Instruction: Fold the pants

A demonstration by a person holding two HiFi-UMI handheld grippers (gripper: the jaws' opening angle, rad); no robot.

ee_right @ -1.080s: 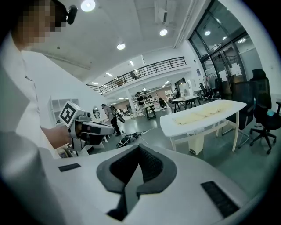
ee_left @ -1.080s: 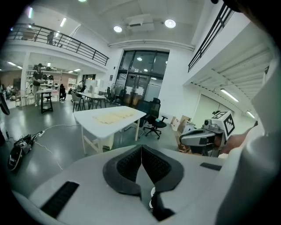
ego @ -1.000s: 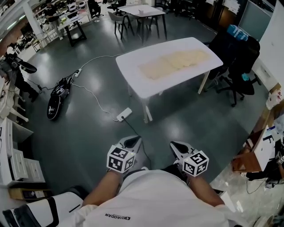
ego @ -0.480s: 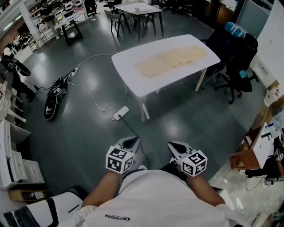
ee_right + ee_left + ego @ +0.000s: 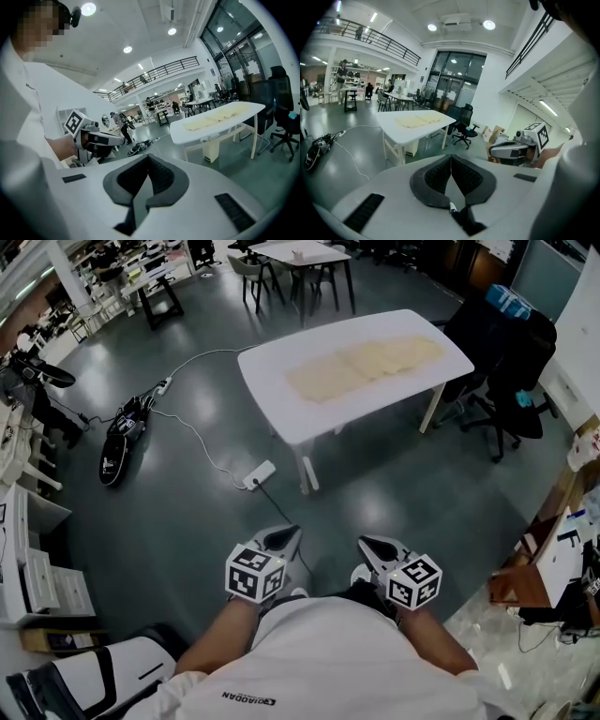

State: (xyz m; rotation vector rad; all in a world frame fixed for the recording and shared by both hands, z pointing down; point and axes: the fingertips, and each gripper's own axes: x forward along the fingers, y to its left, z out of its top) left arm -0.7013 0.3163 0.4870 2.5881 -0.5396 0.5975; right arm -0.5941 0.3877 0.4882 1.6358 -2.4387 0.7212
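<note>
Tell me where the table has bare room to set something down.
In the head view, the table is bare at its left end and along the near edge, beside the pants. Its right end is crowded by chairs.

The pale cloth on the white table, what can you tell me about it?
The pants are a pale cream fabric, spread flat and lengthwise along the white table. Faint crease lines cross them, like panels. They lie within the tabletop's edges, touching only the table. Pockets and seams are too small to make out.
</note>
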